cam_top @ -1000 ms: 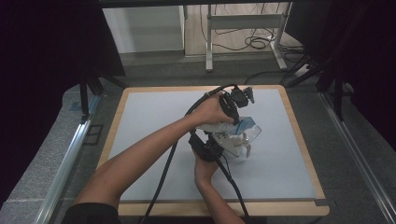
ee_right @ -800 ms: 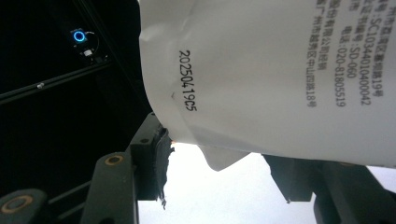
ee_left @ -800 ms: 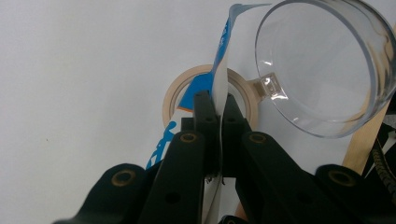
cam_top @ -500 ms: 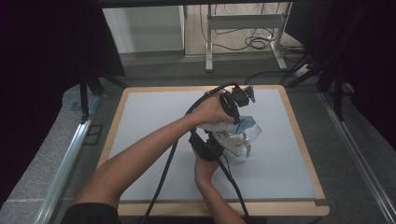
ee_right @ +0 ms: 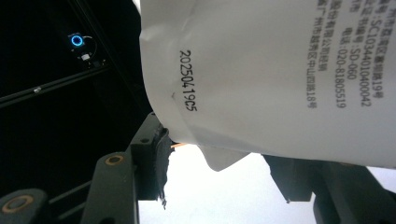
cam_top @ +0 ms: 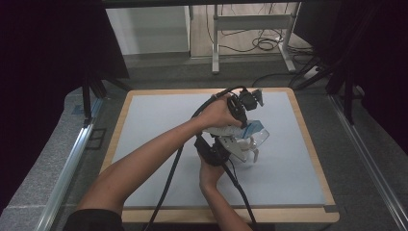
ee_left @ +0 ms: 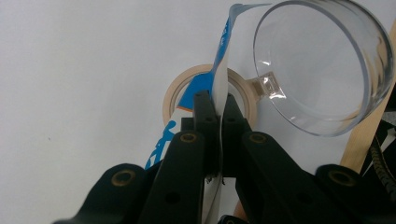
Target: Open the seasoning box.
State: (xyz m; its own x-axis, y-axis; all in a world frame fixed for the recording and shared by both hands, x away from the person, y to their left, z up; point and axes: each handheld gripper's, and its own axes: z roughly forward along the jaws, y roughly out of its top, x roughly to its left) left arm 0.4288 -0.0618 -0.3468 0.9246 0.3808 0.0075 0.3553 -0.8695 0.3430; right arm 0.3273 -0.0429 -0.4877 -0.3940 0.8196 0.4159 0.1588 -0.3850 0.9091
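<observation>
A: Where's the pouch right now?

B: It's between your two grippers above the grey mat, its torn corner tipped at the rim of the clear cup.

A: And my left gripper?

B: Your jaws are pressed together, pinching the pouch's edge, with a roll of tape lying just behind.

A: The right gripper?

B: Your jaws stand wide around the pouch's printed white side; the left pad touches it.
</observation>
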